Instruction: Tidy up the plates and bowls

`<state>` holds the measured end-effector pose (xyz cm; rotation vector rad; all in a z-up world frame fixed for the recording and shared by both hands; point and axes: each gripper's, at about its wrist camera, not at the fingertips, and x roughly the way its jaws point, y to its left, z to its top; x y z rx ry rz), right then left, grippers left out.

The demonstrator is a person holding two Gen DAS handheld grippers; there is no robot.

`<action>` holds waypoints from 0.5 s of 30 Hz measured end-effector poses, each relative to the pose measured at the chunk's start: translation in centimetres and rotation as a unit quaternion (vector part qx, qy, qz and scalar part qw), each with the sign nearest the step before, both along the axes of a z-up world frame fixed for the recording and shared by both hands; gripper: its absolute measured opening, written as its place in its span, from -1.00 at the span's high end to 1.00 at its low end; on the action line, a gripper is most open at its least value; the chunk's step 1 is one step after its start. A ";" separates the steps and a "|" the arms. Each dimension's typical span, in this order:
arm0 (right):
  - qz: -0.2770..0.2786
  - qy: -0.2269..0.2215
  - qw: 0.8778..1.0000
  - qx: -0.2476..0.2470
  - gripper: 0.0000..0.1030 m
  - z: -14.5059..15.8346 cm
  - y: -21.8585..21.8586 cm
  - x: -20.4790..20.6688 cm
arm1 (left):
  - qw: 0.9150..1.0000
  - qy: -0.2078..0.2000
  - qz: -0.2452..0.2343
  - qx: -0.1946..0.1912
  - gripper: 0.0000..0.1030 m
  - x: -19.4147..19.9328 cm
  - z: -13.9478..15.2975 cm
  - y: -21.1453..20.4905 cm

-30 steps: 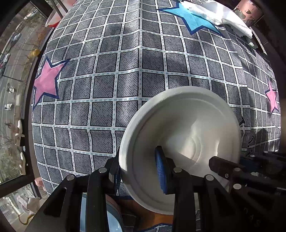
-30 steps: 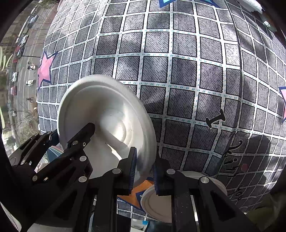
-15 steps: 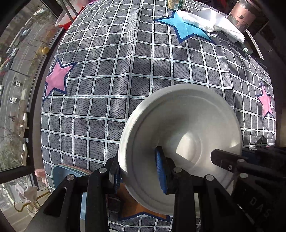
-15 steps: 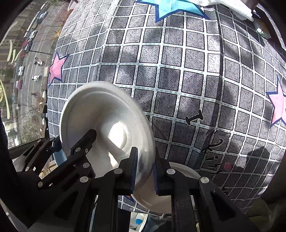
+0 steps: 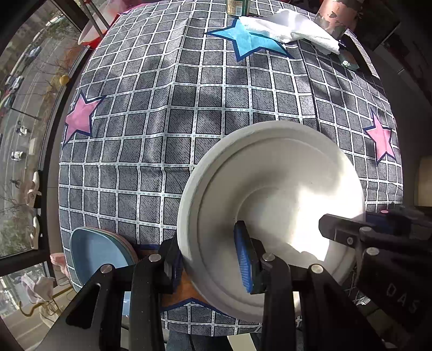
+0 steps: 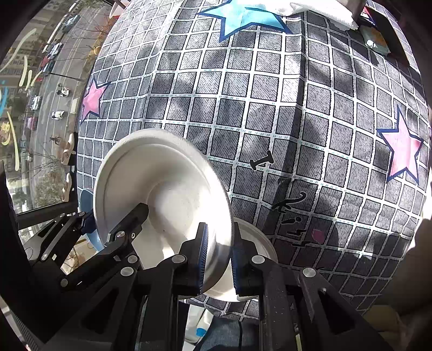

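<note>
A white bowl [image 5: 272, 189] is held in the air over the near edge of the table, gripped from both sides. My left gripper [image 5: 209, 259] is shut on its left rim. My right gripper [image 6: 217, 259] is shut on its right rim; the bowl also shows in the right wrist view [image 6: 162, 183]. A second white dish [image 6: 256, 243] lies on the cloth right behind the right gripper, mostly hidden. A blue plate [image 5: 97, 251] sits at the near left corner of the table.
The table wears a grey checked cloth [image 5: 189, 108] with pink and blue stars. A white towel [image 5: 291, 31], a jar [image 5: 237, 8] and a rusty can [image 5: 337, 16] stand at the far edge. A window with a street drop lies to the left.
Both grippers have risen and pulled back toward the near edge with the bowl. More of the table, the blue plate and the second white dish have come into view.
</note>
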<state>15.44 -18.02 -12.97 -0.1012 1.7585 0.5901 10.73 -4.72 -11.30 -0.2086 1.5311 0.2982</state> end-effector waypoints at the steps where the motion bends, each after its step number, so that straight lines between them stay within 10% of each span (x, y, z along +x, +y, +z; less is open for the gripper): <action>1: 0.004 -0.001 1.000 -0.002 0.65 0.2 -0.3 -0.2 | 1.000 -0.001 -0.001 -0.003 0.30 -0.1 0.1 -0.4; 15: 0.028 0.021 0.999 -0.016 0.65 0.0 -3.8 -5.3 | 0.996 0.042 -0.068 -0.041 0.25 -1.9 -1.8 -3.7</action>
